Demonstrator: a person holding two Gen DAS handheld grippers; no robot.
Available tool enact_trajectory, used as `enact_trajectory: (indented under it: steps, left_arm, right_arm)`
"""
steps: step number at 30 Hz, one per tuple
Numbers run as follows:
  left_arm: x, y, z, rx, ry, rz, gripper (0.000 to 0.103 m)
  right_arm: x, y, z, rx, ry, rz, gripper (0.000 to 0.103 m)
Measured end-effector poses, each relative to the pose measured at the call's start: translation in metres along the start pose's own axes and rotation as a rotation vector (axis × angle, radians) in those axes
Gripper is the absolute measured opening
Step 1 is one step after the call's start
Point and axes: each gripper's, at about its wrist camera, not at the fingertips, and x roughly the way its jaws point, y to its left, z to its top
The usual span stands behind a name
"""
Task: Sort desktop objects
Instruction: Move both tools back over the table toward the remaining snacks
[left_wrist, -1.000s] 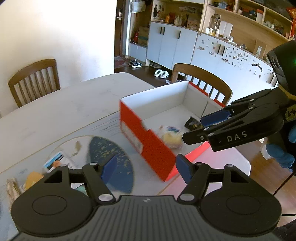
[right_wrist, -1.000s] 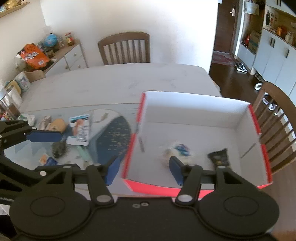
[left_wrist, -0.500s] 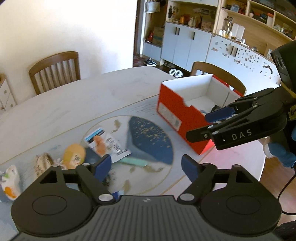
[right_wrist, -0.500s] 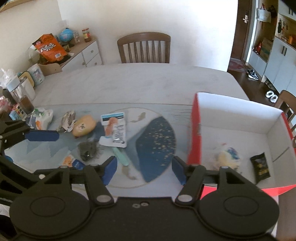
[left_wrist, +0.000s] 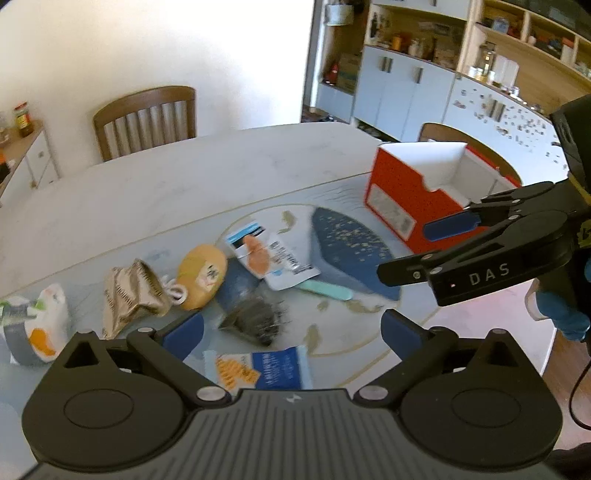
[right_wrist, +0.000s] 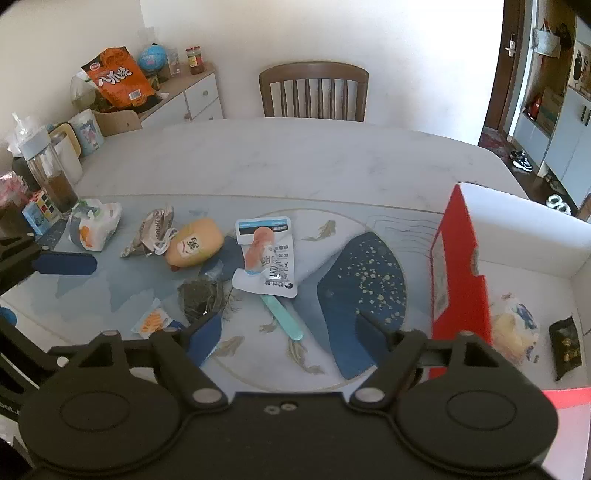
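Snack packets (left_wrist: 258, 369) below opening, empty jaws

Ahead of the right gripper (right_wrist: 290, 332) the mat lies bare around the teal stick (right_wrist: 282, 317), with the red box wall (right_wrist: 461, 280) blocking its right.

"DAS" on the right gripper (left_wrist: 436, 247) (white letters, black housing).

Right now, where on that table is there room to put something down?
The far half of the table, toward the wooden chair, is bare. So is the dark blue mat patch beside the red box. It is crowded around the yellow pouch and sausage packet.
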Motion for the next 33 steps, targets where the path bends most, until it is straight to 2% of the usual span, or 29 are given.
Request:
enact_trajectory:
  steps: [3,10,20,33]
  left_arm:
    - [0.005,0.007,-0.010,-0.015,0.005,0.040,0.103]
    - [0.025,0.018,-0.035,-0.030,0.042,0.093,0.103]
    - [0.053,0.018,-0.052,-0.029,0.037,0.126,0.103]
    - [0.081,0.013,-0.061,-0.049,0.048,0.155,0.103]
  right_arm:
    - [0.007,0.004,0.000,-0.013,-0.001,0.005,0.088]
    - [0.037,0.011,-0.001,-0.051,0.031,-0.015,0.088]
    - [0.076,0.009,-0.011,-0.070,0.078,-0.025,0.086]
    - [0.110,0.012,-0.006,-0.122,0.109,-0.044,0.078]
